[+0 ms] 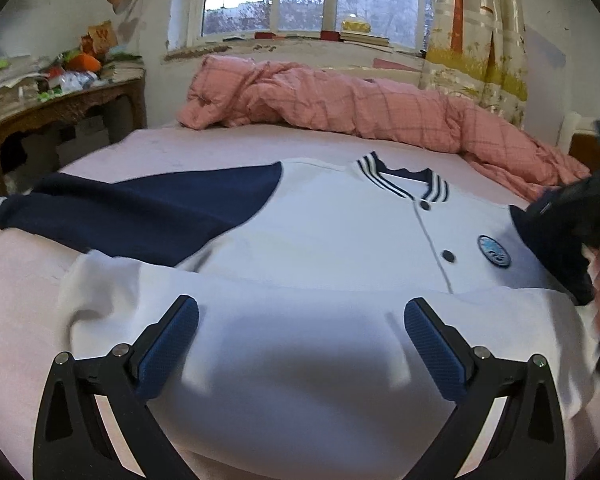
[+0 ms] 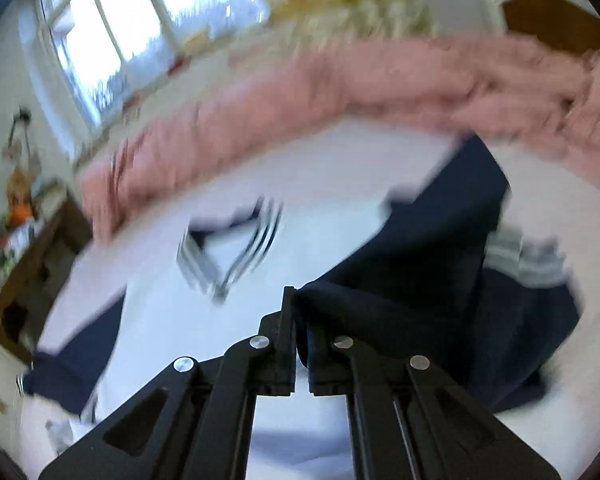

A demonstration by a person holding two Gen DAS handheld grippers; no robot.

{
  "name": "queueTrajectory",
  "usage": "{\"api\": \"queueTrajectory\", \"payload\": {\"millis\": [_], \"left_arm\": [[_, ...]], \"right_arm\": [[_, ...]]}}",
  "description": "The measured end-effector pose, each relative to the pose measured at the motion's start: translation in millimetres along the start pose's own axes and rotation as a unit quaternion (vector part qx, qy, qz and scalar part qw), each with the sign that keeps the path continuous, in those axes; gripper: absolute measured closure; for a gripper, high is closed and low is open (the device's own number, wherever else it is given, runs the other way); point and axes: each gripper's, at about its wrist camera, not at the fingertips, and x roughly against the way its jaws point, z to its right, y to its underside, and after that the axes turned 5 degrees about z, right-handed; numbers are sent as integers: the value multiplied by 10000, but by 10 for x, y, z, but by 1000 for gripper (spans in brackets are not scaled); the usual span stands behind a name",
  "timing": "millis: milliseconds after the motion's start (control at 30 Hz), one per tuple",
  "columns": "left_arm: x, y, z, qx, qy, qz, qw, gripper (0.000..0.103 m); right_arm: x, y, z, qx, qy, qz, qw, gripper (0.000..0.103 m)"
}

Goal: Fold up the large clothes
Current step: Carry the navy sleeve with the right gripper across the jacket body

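A white baseball jacket (image 1: 308, 232) with navy sleeves and a striped collar lies face up on the bed, its lower part folded up toward the chest. One navy sleeve (image 1: 140, 208) stretches out to the left. My left gripper (image 1: 302, 316) is open just above the folded white part, with nothing between its blue pads. In the right wrist view my right gripper (image 2: 298, 312) is shut on the other navy sleeve (image 2: 420, 292), which is lifted and drawn over the white front. The striped collar (image 2: 228, 248) is blurred behind it. The right gripper shows dark and blurred at the left wrist view's right edge (image 1: 580, 216).
A crumpled pink checked quilt (image 1: 360, 104) lies along the far side of the bed (image 1: 28, 280), under the window. A cluttered wooden table (image 1: 60, 100) stands at the left. A curtain (image 1: 476, 32) hangs at the right.
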Motion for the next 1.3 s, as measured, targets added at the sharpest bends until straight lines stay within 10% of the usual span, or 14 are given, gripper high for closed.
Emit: {"api": "queueTrajectory", "payload": {"millis": [200,367,600,800,1167,1200,1267,1300], "left_arm": [[-73,-1,-72,143,8,-141,9998,0],[-81,32,32,-120,-93,-152,9998,1],[-75,33,19,-98,-52,-134,9998,1],[-77,40,24,-101,-32,-147,9998,1],[-102,60,30,-94,3,-201,9998,1],[-99,59,29,-86,14,-198,9998,1],[-99,59,35,-86,17,-197,9998,1],[-98,61,37,-94,4,-205,9997,1]], "right_arm": [[-288,480,-180,583,44,-603,9965,96],[201,425,118,610,-165,-54,9980,45],[693,130,703,21,77,275,9996,44],[614,-207,1139,-250,1188,552,9911,44],[-387,-74,826,809,2044,-781,9724,43],[-414,-64,819,809,2148,-773,9702,47],[-351,-82,852,661,2408,-506,9670,92],[-281,-97,857,579,2477,-249,9668,94]]}}
